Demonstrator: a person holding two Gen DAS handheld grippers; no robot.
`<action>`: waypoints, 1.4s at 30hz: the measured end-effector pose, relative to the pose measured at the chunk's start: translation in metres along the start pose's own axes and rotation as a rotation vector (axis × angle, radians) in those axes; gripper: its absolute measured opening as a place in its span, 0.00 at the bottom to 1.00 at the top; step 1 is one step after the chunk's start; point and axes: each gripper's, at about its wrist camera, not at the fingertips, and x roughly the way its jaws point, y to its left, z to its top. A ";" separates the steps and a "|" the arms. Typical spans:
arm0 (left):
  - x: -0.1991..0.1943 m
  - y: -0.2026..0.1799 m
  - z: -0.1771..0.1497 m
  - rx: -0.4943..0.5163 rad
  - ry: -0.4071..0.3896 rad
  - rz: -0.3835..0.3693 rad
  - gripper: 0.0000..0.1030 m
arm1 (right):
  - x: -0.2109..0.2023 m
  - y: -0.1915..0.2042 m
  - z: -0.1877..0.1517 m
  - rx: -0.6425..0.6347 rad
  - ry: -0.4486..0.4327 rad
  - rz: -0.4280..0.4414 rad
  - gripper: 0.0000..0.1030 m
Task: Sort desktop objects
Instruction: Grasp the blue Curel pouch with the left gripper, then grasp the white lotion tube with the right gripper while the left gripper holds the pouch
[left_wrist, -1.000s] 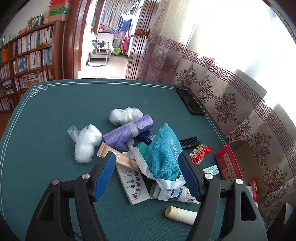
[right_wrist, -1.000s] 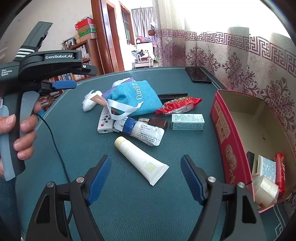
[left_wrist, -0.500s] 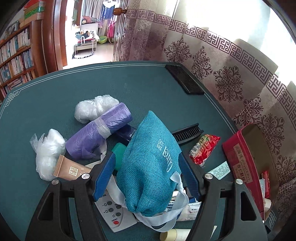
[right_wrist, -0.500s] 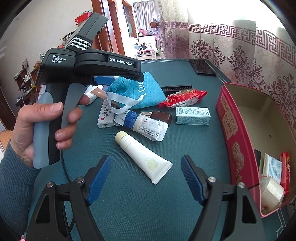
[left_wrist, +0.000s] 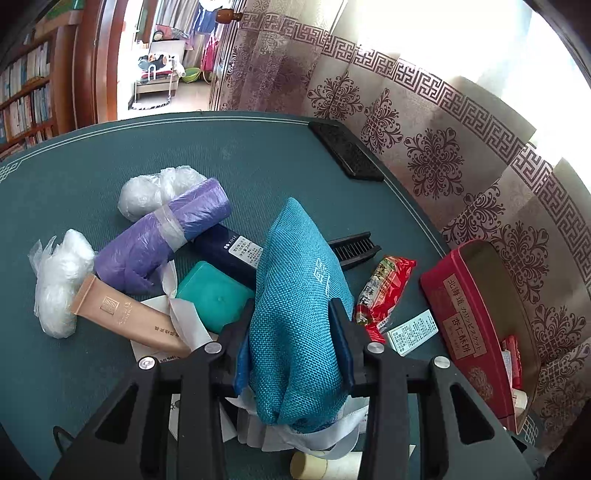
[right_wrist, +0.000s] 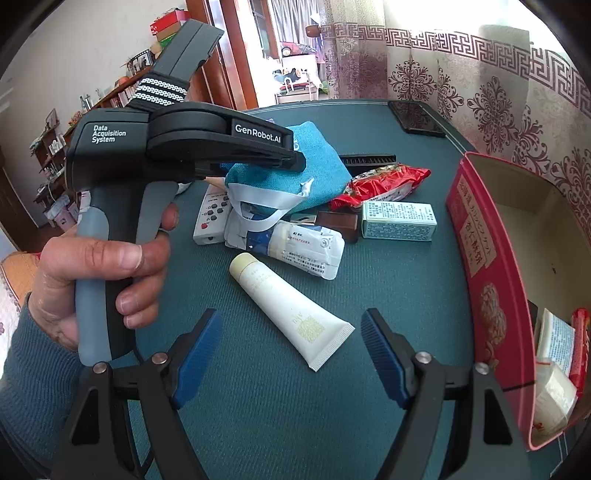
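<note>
- A green table with a pale border line carries everything;
- far edge: a black phone lies flat;
- middle: a purple bag roll, two clear plastic bundles, a beige tube, a white remote, a black comb and a red snack packet;
- nearer: a cream tube lies alone; a small white box beside it;
- right edge: an open red tin.

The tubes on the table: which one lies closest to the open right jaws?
The cream-white tube, lying alone right ahead of the right gripper. The tan tube lies farther off in the pile, beside the purple roll.
</note>
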 end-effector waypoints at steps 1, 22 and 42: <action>-0.003 0.001 0.001 -0.002 -0.007 -0.001 0.39 | 0.001 -0.001 0.002 0.001 0.003 0.000 0.78; 0.026 0.005 0.004 -0.020 0.086 -0.027 0.63 | 0.044 0.012 0.019 -0.113 0.142 0.054 0.78; -0.039 0.010 0.014 -0.056 -0.118 -0.089 0.30 | 0.030 0.009 0.012 -0.104 0.117 0.001 0.28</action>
